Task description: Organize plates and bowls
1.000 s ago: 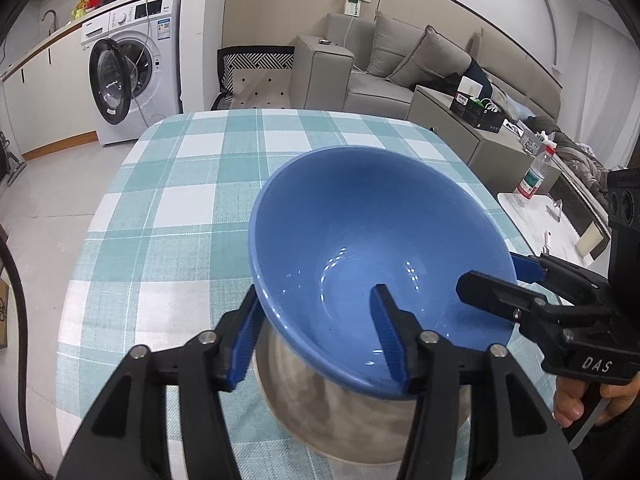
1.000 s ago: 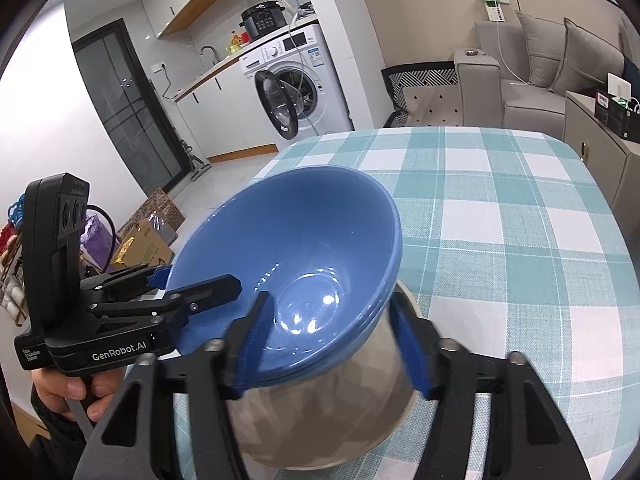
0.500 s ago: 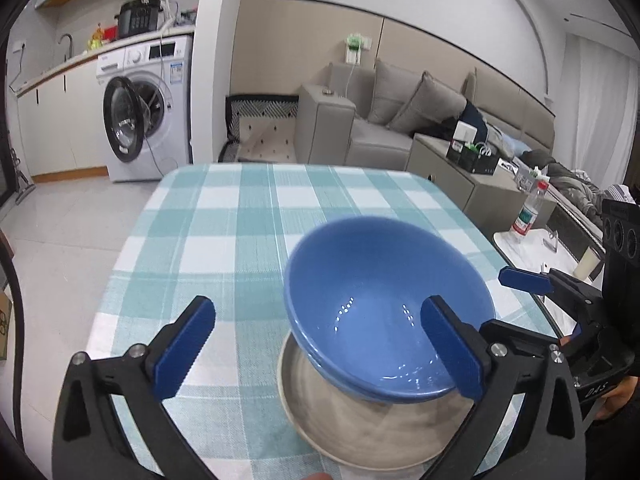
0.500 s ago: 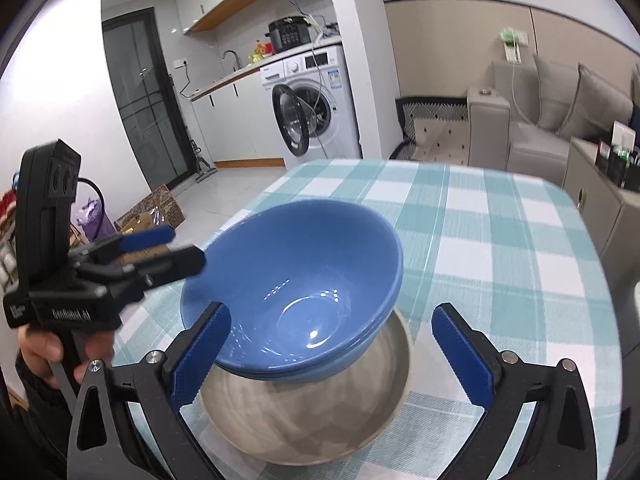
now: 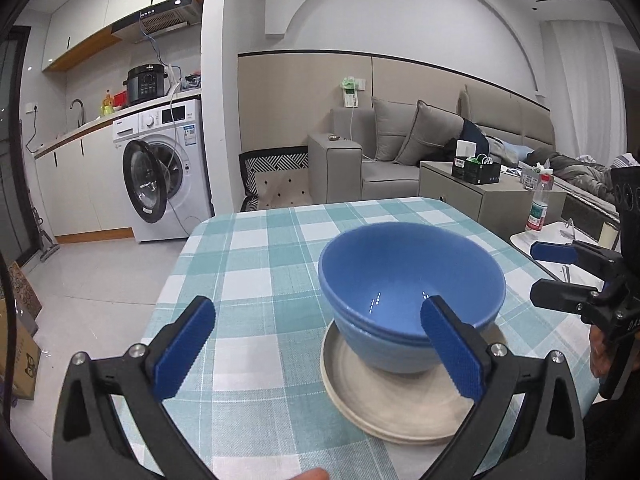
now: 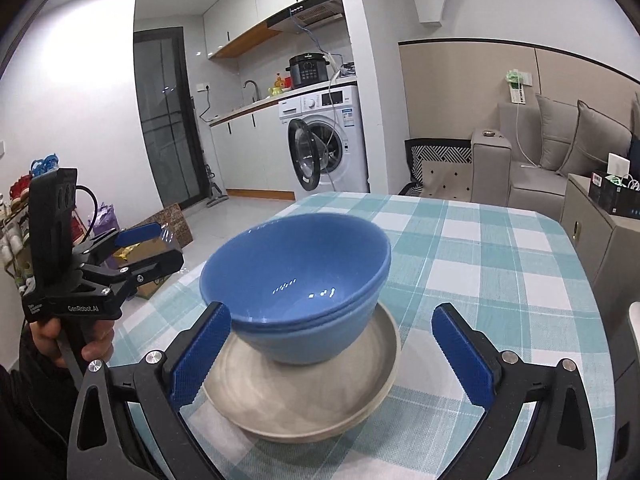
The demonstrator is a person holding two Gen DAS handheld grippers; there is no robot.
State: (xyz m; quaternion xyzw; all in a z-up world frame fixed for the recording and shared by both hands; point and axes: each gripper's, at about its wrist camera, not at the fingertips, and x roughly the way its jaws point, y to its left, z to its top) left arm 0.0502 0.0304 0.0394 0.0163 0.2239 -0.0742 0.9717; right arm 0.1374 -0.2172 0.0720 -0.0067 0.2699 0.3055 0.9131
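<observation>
Two nested blue bowls [image 5: 412, 292] [image 6: 296, 280] stand upright on a stack of beige plates [image 5: 384, 400] [image 6: 304, 392] on the checked tablecloth [image 5: 248, 280]. My left gripper [image 5: 318, 348] is wide open just short of the bowls; one blue pad [image 5: 452, 348] overlaps the bowl's near side in the picture, with nothing gripped. My right gripper [image 6: 332, 356] is also wide open, its pads apart from bowl and plates. Each gripper shows in the other's view: the right gripper [image 5: 556, 276] at the right edge, the left gripper [image 6: 160, 246] at the left, both held by hands.
The table [image 6: 480, 260] stretches away behind the stack. Beyond it are a washing machine [image 5: 160, 176], a grey sofa [image 5: 400, 148] and a side cabinet [image 5: 480, 192]. A bottle [image 5: 538, 208] stands on a small white table at the right. Cardboard boxes [image 6: 168, 224] lie on the floor.
Both grippers have let go of the blue bowl's rim and opened wide. They have drawn back from the stack, and the bowl now rests nested on the plates.
</observation>
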